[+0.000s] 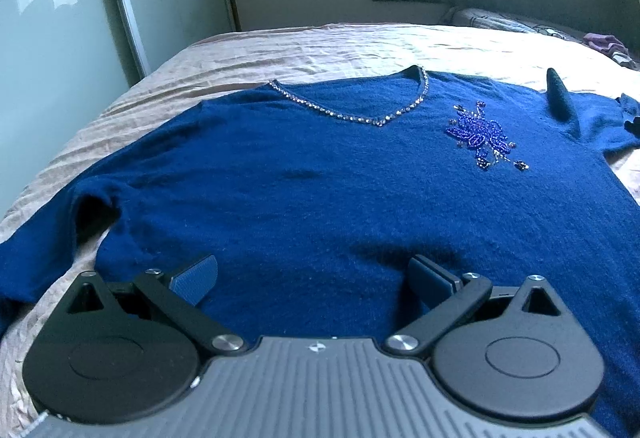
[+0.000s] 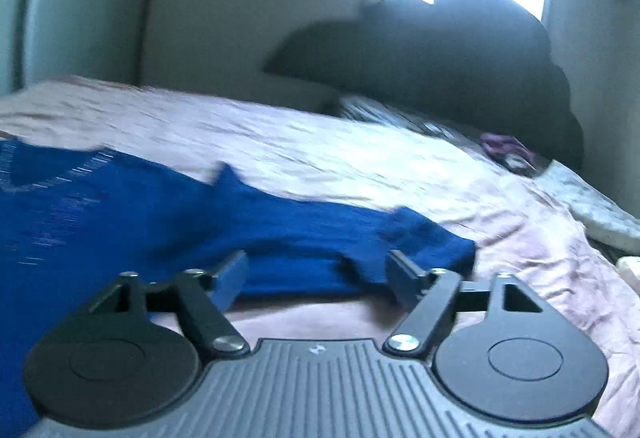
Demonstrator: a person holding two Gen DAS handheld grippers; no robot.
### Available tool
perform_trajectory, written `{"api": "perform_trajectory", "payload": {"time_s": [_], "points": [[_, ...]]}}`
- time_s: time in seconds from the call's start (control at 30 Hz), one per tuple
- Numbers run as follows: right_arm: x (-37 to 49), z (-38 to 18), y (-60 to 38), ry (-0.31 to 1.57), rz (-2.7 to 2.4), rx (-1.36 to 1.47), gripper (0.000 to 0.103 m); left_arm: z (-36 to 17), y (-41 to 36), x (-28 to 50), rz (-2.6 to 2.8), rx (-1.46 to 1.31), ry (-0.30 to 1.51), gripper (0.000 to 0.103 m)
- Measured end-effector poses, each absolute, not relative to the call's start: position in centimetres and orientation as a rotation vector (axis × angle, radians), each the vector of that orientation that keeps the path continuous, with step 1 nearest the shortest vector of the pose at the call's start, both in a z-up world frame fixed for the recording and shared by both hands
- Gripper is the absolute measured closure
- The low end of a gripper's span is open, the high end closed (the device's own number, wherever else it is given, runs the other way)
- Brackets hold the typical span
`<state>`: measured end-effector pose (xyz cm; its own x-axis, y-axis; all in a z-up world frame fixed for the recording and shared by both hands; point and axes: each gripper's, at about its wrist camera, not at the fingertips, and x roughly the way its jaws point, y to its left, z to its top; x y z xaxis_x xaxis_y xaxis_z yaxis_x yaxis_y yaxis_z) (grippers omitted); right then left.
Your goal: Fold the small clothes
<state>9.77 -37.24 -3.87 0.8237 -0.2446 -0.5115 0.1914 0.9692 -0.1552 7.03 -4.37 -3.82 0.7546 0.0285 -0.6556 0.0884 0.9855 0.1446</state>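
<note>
Your blue knit sweater [image 1: 320,197] lies spread face-up on the bed [image 1: 320,45], neckline at twelve o'clock from the left tool [image 1: 314,280]. Both tools stand spread, pinching nothing; the right tool [image 2: 316,274] hovers at the sleeve [image 2: 420,242], blurred in its own view. Expect soft, limp, light fabric that sags and drags. Pinch the sleeve edge or hem corners, never the beaded flower [image 1: 480,135] or rhinestone neckline [image 1: 372,109], which look snag-prone.

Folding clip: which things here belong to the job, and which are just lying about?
Job:
blue sweater
left gripper, open
right gripper, open
bed cover as work surface

Lying about:
purple cloth
patterned pillow
</note>
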Motion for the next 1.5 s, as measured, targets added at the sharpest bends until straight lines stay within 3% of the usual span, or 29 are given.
{"api": "perform_trajectory", "payload": {"time_s": [0.27,0.33,0.37,0.43,0.53,0.93,1.2,1.5], "points": [[14.7,-6.6,-40.1,0.656,-0.218,-0.100,0.037,-3.6,-4.3,7.4,-0.043,0.170,0.729,0.000],[15.1,-6.8,-40.7,0.660,-0.237,-0.088,0.056,-3.6,-4.2,7.4,-0.045,0.169,0.731,0.000],[15.1,-6.7,-41.0,0.661,-0.245,-0.069,0.061,-3.6,-4.1,7.5,-0.046,0.167,0.733,0.000],[15.1,-6.5,-42.1,0.656,-0.264,-0.013,0.083,-3.5,-4.1,7.5,-0.049,0.161,0.738,0.000],[14.7,-6.3,-43.6,0.650,-0.266,0.070,0.093,-3.3,-4.0,7.6,-0.055,0.154,0.743,0.001],[12.1,-3.3,-49.0,0.535,0.052,0.853,0.094,-1.6,-2.3,7.2,-0.031,0.128,0.708,0.000],[12.9,0.0,-44.4,0.471,0.328,0.993,0.094,-0.2,0.3,6.9,0.035,0.124,0.689,0.000],[15.9,3.7,-35.2,0.498,0.613,0.970,0.094,0.9,3.6,6.1,0.154,0.144,0.661,0.000]]}}
